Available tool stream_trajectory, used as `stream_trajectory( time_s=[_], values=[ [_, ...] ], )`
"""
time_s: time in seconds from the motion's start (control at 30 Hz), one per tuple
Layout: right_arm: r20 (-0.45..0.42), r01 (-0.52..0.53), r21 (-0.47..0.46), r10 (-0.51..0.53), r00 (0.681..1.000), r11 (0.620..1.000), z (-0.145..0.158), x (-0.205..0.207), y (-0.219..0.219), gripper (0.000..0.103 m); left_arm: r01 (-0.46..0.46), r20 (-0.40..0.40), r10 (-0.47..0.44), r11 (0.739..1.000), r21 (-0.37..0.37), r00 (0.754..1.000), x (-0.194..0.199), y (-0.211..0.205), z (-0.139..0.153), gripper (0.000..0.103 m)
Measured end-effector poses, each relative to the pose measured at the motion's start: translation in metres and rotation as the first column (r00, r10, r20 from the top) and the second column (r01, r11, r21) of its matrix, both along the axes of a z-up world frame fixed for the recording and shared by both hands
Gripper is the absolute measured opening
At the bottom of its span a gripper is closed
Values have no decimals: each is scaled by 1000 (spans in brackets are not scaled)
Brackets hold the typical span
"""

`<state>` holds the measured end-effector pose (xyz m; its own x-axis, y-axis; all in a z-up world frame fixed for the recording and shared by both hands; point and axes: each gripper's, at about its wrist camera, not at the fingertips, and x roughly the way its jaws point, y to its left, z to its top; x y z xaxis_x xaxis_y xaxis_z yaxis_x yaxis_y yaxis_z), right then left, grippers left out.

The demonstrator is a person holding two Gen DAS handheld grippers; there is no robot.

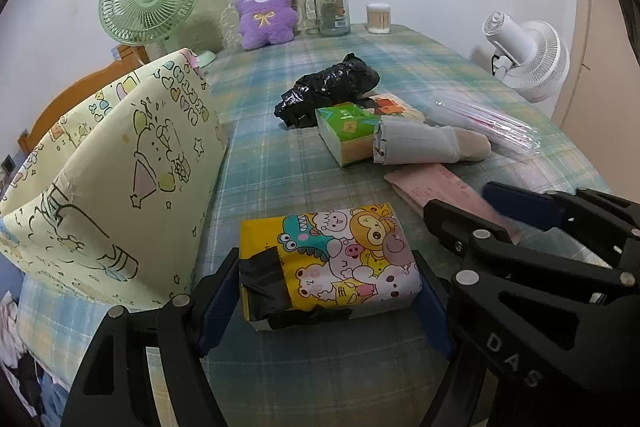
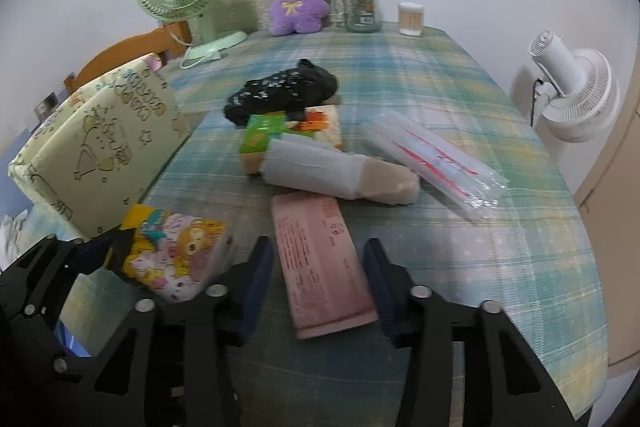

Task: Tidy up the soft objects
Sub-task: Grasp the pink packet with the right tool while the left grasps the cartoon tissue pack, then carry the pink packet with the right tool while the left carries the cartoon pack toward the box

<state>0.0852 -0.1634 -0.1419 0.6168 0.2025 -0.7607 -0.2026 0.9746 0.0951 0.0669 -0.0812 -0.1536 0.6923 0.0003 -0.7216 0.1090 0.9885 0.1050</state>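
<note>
Straddling the pink tissue pack (image 2: pixel 320 263), the right gripper (image 2: pixel 318 281) has a blue pad on each long side of it, and that is the relation everything turns on: the pack's long axis runs straight away from the tongs, toward the far edge of the table (image 2: pixel 500 267), so the jaws only need to finish coming in across its narrow width. From the right wrist view a sliver of cloth shows between each pad and the pack, so I read the tongs as partly spread, not yet pinching; the pack lies flat near the front edge, just short of the grey-wrapped roll (image 2: pixel 320 167). Over on the left, the left gripper (image 1: pixel 326 301) has the cartoon tissue pack (image 1: pixel 328 261) between its pads, both blue pads pressed against the short ends, long axis lying crosswise to the fingers, so that one is pinched. It sits at the front edge, just beside the pale yellow printed bag (image 1: pixel 120 167) standing at the left edge. The two tools are close, the right one's frame crowding the left view's lower right corner. By my reckoning the bag is the destination, and the left hand is plainly nearer it; the right would have to cross over.
</note>
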Motion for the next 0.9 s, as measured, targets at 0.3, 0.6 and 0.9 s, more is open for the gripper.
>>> stream_trajectory(
  time_s=[0.3,0.6,0.9],
  values=[
    [25,-6,-34,7,1000,999,8,-11,10,39,8,-6,-8,1000,-10,1000,-4,1,2,79],
    [73,17,-18,-15,997,1000,28,-29,8,39,19,49,-18,1000,-20,999,-20,0,21,79],
    [132,53,-3,-53,990,999,58,-34,4,39,39,111,-36,999,-29,993,-24,-2,52,79]
  ],
)
